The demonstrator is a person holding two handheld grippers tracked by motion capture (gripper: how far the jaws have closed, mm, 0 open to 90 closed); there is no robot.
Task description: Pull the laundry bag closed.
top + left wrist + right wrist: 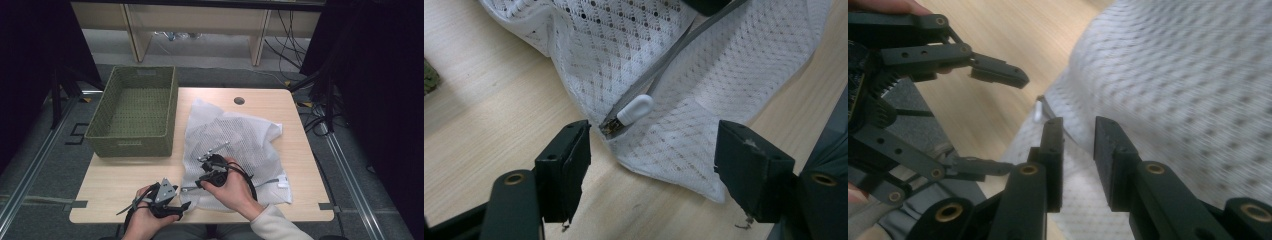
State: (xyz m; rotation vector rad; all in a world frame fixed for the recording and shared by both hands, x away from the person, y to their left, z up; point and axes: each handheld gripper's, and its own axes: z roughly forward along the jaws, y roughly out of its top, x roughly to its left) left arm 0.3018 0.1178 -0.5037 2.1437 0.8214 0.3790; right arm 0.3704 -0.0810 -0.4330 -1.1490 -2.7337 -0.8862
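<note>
White mesh bag [235,145] lies on the surface right of the basket [135,112], its zip pull [635,110] dead ahead between my spread, empty left gripper [651,167], zip running away from me, while my right gripper [1079,157], released, hovers over the mesh.

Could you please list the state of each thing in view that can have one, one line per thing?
Mesh bag: lying flat and crumpled on the table, apparently empty.
Zipper: closed along the part in view, white pull tab at its end by the bag's corner.
Basket: upright, empty.
Left gripper: open, jaws either side of the pull tab, not touching it.
Right gripper: open, jaws over the mesh.
</note>
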